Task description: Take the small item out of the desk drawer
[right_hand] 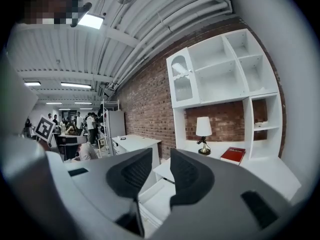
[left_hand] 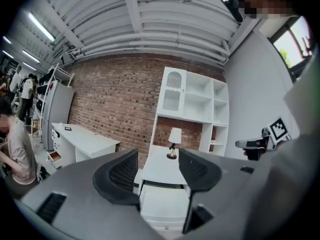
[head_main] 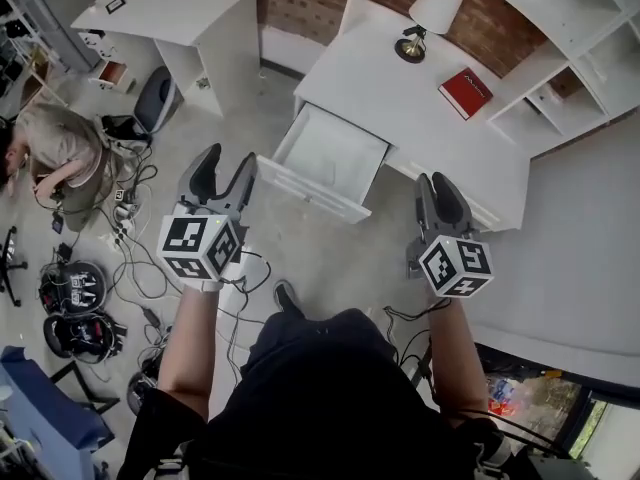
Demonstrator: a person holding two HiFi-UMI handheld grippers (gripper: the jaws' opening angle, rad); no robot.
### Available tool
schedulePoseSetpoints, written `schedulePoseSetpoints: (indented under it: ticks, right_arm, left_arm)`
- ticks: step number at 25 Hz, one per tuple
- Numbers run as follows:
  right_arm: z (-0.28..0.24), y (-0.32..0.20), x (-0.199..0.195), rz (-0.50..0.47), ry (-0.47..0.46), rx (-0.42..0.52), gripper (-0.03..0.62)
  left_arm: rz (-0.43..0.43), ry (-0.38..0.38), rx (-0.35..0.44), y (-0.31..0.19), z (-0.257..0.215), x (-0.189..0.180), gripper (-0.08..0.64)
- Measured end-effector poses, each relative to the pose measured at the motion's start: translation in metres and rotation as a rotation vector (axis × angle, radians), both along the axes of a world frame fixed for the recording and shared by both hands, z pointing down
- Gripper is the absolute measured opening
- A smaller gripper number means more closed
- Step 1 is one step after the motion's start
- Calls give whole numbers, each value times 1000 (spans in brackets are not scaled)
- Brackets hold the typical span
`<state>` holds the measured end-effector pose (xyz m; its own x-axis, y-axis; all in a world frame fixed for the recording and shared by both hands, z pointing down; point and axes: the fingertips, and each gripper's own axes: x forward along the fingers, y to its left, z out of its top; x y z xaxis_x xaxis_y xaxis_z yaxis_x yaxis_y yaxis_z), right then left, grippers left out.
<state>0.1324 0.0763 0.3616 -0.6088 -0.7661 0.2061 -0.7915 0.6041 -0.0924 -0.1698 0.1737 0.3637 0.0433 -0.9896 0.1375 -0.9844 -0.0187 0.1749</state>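
The white desk [head_main: 420, 118] has its drawer [head_main: 330, 156] pulled out toward me. The drawer's inside looks plain white, and I see no small item in it from here. My left gripper [head_main: 225, 165] hovers just left of the drawer's front corner, jaws open and empty. My right gripper [head_main: 438, 182] hangs over the desk's front edge, right of the drawer, with its jaws parted by a narrower gap and nothing between them. In the left gripper view the left gripper [left_hand: 157, 171] frames the drawer [left_hand: 162, 204] below. In the right gripper view the right gripper [right_hand: 161, 171] looks over the drawer [right_hand: 155, 201].
A lamp [head_main: 425, 18] and a red book [head_main: 465, 93] sit on the desk. A white shelf unit [head_main: 585, 58] stands at the right and a second white desk [head_main: 180, 18] at the far left. A person [head_main: 55, 153] sits on the floor among cables [head_main: 140, 258].
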Motion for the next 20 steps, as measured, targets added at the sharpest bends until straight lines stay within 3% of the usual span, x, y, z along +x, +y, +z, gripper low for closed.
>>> schedulePoseSetpoints:
  ticks: [7, 12, 20]
  right_arm:
    - [17, -26, -26, -2, 19, -36, 109]
    - [34, -52, -42, -14, 9, -65, 109]
    - [74, -119, -82, -84, -28, -136, 109]
  left_arm:
    - [19, 11, -39, -35, 18, -23, 236]
    - [23, 59, -49, -55, 24, -30, 236]
    - [3, 25, -101, -115, 35, -43, 236]
